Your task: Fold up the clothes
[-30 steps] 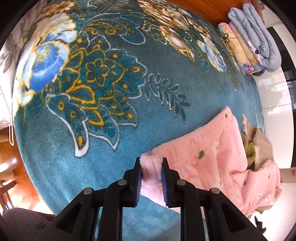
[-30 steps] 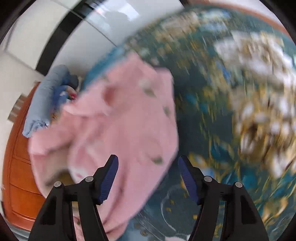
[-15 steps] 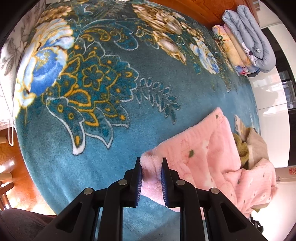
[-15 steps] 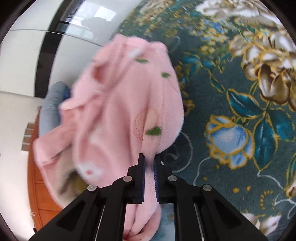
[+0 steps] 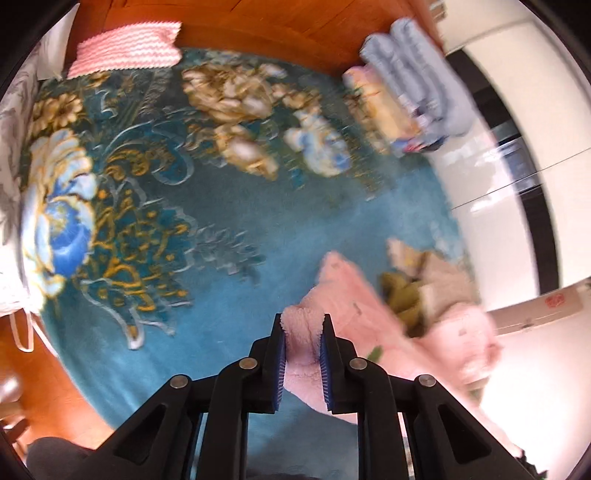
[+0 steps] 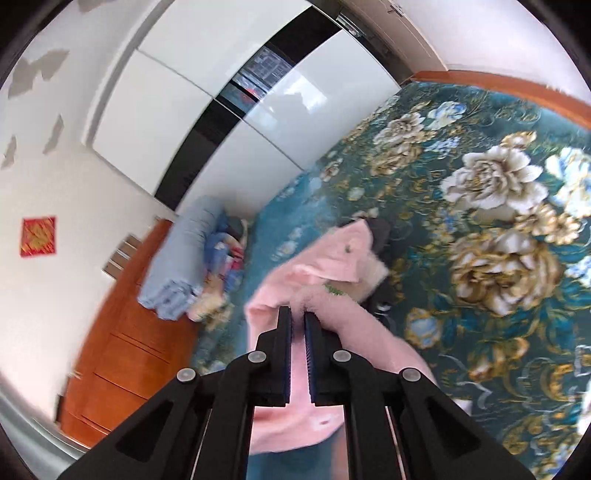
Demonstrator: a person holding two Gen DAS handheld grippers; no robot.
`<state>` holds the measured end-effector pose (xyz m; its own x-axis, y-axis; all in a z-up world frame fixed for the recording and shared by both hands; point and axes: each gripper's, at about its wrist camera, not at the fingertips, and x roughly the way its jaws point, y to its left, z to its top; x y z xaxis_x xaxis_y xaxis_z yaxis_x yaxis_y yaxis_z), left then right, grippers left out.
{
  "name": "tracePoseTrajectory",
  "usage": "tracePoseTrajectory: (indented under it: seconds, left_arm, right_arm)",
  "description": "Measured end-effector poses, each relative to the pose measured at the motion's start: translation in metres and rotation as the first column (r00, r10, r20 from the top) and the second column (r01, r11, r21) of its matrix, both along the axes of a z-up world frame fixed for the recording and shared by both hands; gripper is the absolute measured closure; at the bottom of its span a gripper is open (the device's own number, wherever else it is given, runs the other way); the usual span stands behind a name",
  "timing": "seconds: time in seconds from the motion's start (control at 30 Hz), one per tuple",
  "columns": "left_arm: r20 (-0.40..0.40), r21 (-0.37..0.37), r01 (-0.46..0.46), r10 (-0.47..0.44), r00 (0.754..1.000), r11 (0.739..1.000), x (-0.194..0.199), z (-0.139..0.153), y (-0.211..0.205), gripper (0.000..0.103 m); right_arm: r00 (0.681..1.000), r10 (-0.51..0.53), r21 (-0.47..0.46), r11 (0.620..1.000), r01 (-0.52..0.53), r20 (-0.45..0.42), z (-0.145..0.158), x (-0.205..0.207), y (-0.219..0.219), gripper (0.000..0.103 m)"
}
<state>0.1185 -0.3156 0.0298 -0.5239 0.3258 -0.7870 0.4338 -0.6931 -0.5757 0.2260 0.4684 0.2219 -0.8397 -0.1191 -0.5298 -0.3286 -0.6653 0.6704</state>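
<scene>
Left wrist view, going from left to right: a white floral pillow (image 5: pixel 14 155) is lying at the left edge of the bed; a pink zigzag-knit cloth (image 5: pixel 125 48) is resting at the head of the bed against the wooden headboard (image 5: pixel 266 26); the teal floral blanket (image 5: pixel 207 206) is covering the bed; the left gripper (image 5: pixel 302 354) is pinching a fluffy corner of the pink fleece garment (image 5: pixel 351 295), its blue-padded fingers (image 5: pixel 279 358) pressing on the cloth from both sides; the garment is trailing away to the right over the blanket, with a tan and olive piece of clothing (image 5: pixel 424 284) lying against it; a stack of folded bedding (image 5: pixel 406 85) topped by a grey-blue quilt is sitting at the far right corner of the bed; this view is blurred.

Right wrist view, from left to right: a red square paper decoration (image 6: pixel 38 236) is hanging on the white wall; the folded bedding (image 6: pixel 184 258) is sitting beside the glossy white wardrobe (image 6: pixel 221 110); the right gripper (image 6: pixel 297 347) is clamping an edge of the pink fleece garment (image 6: pixel 347 258), its fingers (image 6: pixel 285 350) nearly pressed together with the cloth between them; the garment is hanging lifted above the teal floral blanket (image 6: pixel 498 221), which is spreading out to the right.
</scene>
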Motion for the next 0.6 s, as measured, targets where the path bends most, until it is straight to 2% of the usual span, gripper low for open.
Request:
tracePoseTrajectory:
  seconds: [0.07,0.13,0.23,0.47,0.5,0.53,0.57,0.6]
  left_arm:
    - [0.078,0.018,-0.004,0.003,0.997,1.0,-0.004,-0.026,0.002,0.086]
    - [0.132,0.038,-0.01,0.005,0.991,0.999,-0.001,-0.048,0.003,0.086]
    - [0.164,0.07,-0.035,0.023,0.986,0.997,0.007,-0.066,0.0,0.086]
    - [0.16,0.096,-0.073,0.057,0.985,0.993,0.016,-0.073,-0.008,0.085]
    - [0.162,0.096,-0.075,0.059,0.985,0.993,0.016,-0.074,-0.008,0.085]
    - [0.164,0.094,-0.077,0.061,0.985,0.993,0.016,-0.075,-0.008,0.085]
    - [0.166,0.088,-0.077,0.061,0.984,0.993,0.017,-0.076,-0.008,0.085]
    - [0.168,0.081,-0.075,0.061,0.984,0.994,0.018,-0.076,-0.008,0.085]
  right_arm:
    - [0.992,-0.016,0.0,1.0,0.016,0.127,-0.025,-0.007,-0.002,0.096]
    - [0.974,-0.03,-0.019,0.999,0.036,0.225,-0.065,-0.016,-0.002,0.096]
    - [0.94,-0.037,-0.072,0.995,0.065,0.338,-0.119,-0.021,0.0,0.096]
    - [0.932,0.027,-0.1,0.995,0.01,0.362,-0.146,-0.032,0.003,0.09]
    - [0.931,0.037,-0.104,0.995,0.001,0.363,-0.149,-0.033,0.004,0.085]
    - [0.93,0.046,-0.107,0.994,-0.008,0.364,-0.152,-0.034,0.004,0.07]
    - [0.929,0.056,-0.11,0.994,-0.017,0.365,-0.154,-0.036,0.004,0.061]
    - [0.933,0.075,-0.103,0.994,-0.042,0.351,-0.15,-0.035,0.005,0.048]
